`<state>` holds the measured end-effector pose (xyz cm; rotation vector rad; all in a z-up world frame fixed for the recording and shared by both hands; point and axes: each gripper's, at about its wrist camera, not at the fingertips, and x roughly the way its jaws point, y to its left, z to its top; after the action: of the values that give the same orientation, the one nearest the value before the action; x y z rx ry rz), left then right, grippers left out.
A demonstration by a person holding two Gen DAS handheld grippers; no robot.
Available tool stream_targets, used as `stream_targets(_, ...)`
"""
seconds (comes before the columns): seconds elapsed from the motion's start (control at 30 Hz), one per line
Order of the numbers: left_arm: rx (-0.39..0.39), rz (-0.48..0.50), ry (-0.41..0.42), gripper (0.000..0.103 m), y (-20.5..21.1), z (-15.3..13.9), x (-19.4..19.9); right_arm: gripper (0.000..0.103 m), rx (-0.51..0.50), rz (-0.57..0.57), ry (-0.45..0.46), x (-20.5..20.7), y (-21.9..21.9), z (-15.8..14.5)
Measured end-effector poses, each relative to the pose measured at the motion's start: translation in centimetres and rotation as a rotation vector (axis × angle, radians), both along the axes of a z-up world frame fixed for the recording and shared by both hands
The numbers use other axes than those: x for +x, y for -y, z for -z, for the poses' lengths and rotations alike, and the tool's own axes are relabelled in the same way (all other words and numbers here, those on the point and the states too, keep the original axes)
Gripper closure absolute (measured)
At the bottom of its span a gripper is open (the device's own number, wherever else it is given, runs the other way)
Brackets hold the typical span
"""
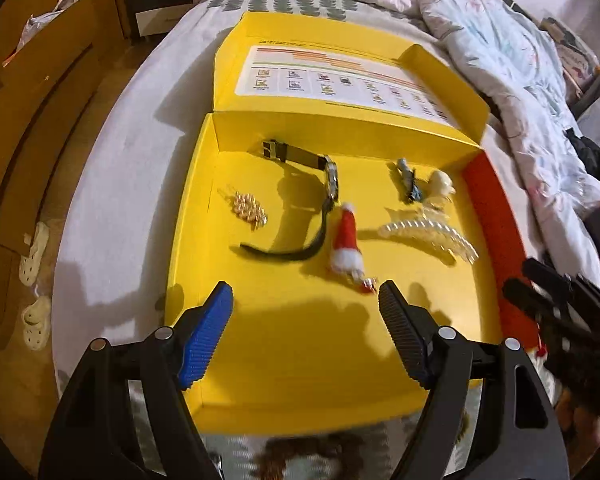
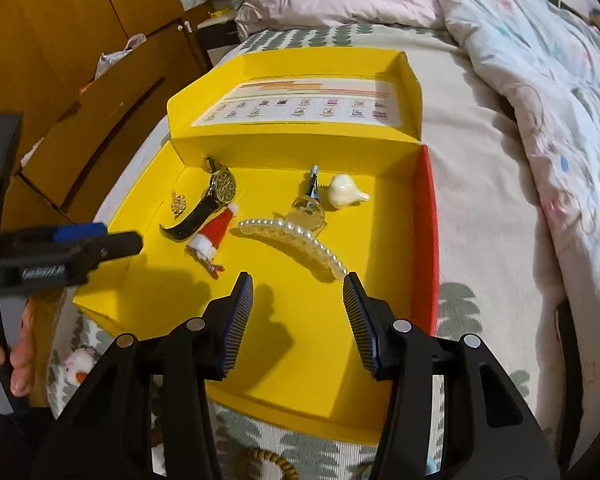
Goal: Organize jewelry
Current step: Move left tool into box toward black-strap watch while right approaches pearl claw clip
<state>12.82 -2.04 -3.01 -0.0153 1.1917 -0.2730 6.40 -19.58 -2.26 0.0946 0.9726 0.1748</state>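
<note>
I judge sorting well along: the yellow box on the bed holds a watch, Santa-hat clip, pearl claw clip, gold piece and shell-like piece. A bead bracelet lies outside, near edge. Left gripper and right gripper: jaws apart, empty.

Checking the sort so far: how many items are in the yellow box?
6. Gold brooch far left, watch beside it, Santa-hat clip centre, pearl claw clip right, blue clip and white shell piece at back. Smaller bits may hide.
</note>
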Motion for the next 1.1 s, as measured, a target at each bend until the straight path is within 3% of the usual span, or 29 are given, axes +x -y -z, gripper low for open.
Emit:
stream_targets(0.27, 0.054, 0.023, 0.006, 0.028, 1.4, 1.3, 3.1, 0.052, -0.029, 0.005, -0.038, 1.9, -0.9, 1.9)
stream_targets(0.87, 0.08, 0.061, -0.045, 0.028, 3.2, 5.2, 7.1, 0.052, -0.125, 0.024, -0.06, 5.8, -2.3, 4.8)
stream_targets(1.0, 0.101, 0.084, -0.055, 0.028, 3.7, 6.1, 7.1, 0.038, -0.157, 0.025, -0.065, 6.3, -2.6, 5.1)
stream_targets(1.1, 0.094, 0.074, -0.054, 0.028, 3.5, 6.0, 7.2, 0.038, -0.213, 0.022, -0.055, 6.5, -2.9, 5.0)
